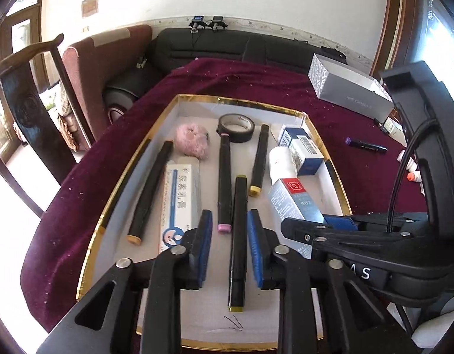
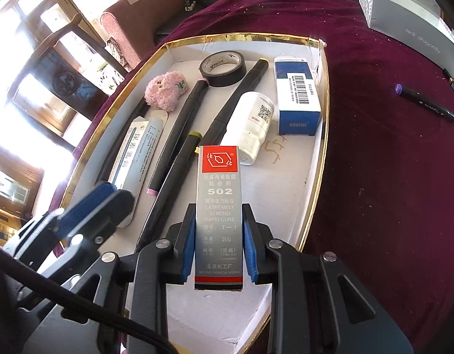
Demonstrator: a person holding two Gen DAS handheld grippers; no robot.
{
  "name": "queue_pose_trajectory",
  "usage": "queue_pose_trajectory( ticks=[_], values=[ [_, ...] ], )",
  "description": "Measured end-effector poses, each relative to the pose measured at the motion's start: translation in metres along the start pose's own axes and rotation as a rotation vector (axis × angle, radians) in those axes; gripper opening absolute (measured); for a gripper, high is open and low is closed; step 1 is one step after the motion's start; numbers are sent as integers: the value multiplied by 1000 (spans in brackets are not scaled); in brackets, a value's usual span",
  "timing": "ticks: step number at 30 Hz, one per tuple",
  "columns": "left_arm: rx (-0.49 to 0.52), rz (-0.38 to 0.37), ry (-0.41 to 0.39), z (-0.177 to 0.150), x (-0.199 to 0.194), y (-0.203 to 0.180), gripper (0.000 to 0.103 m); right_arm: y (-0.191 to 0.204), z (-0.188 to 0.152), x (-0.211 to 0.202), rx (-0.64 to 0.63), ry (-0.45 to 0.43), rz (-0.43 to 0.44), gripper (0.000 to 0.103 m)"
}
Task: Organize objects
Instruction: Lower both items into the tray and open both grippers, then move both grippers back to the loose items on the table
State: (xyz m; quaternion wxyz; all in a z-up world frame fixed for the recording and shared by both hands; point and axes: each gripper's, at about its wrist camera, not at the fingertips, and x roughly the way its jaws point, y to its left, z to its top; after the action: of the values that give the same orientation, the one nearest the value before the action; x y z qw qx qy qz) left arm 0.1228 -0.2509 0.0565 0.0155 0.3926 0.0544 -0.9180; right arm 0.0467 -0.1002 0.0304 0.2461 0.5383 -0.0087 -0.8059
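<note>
Right wrist view is showing the right gripper (image 2: 218,243) pinching the silver-and-red cardboard 502 glue box (image 2: 219,206) by its long sides, over the gold-rimmed white tray (image 2: 323,135). It's looking light, stiff but crushable, so a gentle mid-body squeeze seems right. Left gripper (image 1: 230,244) is hanging spread over a black marker with an olive cap (image 1: 238,244), not touching it. I'm counting four black markers in the tray, one purple-capped marker (image 2: 424,102) out on the maroon cloth (image 2: 389,191), plus one tape roll (image 2: 222,67).
</note>
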Motion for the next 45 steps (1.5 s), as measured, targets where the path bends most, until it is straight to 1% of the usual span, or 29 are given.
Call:
queue_pose_trajectory(
  ticks=[1, 3, 5, 11, 15, 16, 21, 25, 30, 35, 36, 41, 45],
  values=[
    [-4, 10, -7, 1, -2, 1, 30, 0, 0, 0, 3, -3, 0, 26],
    [-16, 28, -23, 1, -6, 5, 41, -1, 0, 0, 8, -10, 7, 26],
    [-29, 37, -33, 2, -8, 8, 46, -1, 0, 0, 9, -17, 11, 26],
    [-34, 38, -46, 4, -16, 8, 47, -2, 0, -2, 20, -27, 42, 33],
    [-13, 40, -63, 6, -23, 0, 53, -8, 0, -9, 50, -51, 70, 38],
    [-5, 42, -67, 6, -24, -2, 53, -11, 0, -13, 56, -63, 80, 40],
    [39, 45, -87, 8, -34, -21, 55, -24, -2, -36, 82, -140, 116, 54],
    [75, 43, -100, 10, -41, -37, 57, -41, -4, -56, 116, -193, 124, 59],
    [140, 43, -117, 16, -46, -66, 60, -82, -9, -78, 180, -235, 96, 60],
    [209, 13, -99, 22, -40, -106, 60, -144, -22, -103, 281, -278, 33, 59],
    [228, -3, -89, 24, -36, -118, 60, -155, -23, -108, 299, -286, 20, 59],
    [308, -37, -56, 31, -16, -172, 60, -220, -39, -138, 399, -340, -55, 59],
    [364, -71, -26, 32, 7, -219, 60, -263, -53, -160, 476, -375, -91, 60]
  ],
)
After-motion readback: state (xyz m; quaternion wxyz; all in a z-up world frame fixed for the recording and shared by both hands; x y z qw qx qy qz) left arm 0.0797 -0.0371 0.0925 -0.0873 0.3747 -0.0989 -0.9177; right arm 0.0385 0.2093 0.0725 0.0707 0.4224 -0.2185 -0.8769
